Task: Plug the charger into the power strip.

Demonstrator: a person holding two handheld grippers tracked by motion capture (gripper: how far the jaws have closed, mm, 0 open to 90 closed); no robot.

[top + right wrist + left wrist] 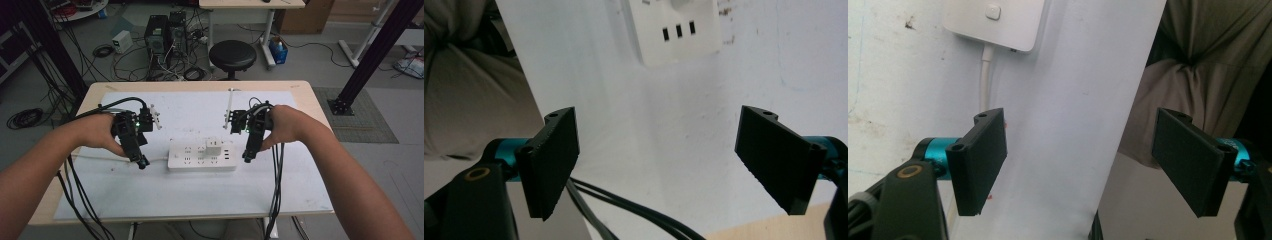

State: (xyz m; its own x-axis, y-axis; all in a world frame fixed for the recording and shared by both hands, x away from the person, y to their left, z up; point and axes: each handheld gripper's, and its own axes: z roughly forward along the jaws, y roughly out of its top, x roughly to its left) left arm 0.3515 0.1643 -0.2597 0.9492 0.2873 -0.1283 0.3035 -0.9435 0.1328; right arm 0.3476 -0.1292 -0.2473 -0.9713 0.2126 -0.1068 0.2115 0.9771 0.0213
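Note:
A white power strip (200, 155) lies mid-table on a white sheet, with a white plug adapter (214, 146) seated in it. My left gripper (142, 162) hangs just off the strip's left end, open, nothing between its jaws. In the left gripper view I see the strip's switch end (993, 22) and its white cord (985, 75) ahead of the left gripper (1088, 167). My right gripper (247, 158) hovers beside the strip's right end, open and empty. The right gripper view has the strip's end with three USB slots (679, 31) beyond the right gripper (664, 165).
The white sheet (150, 195) covers most of the wooden table (300, 87). Black cables (275, 185) trail from both grippers over the front edge. Beyond the far edge stand a black stool (232, 55) and computer cases (165, 35). The person's lap (1208, 65) lies below the near edge.

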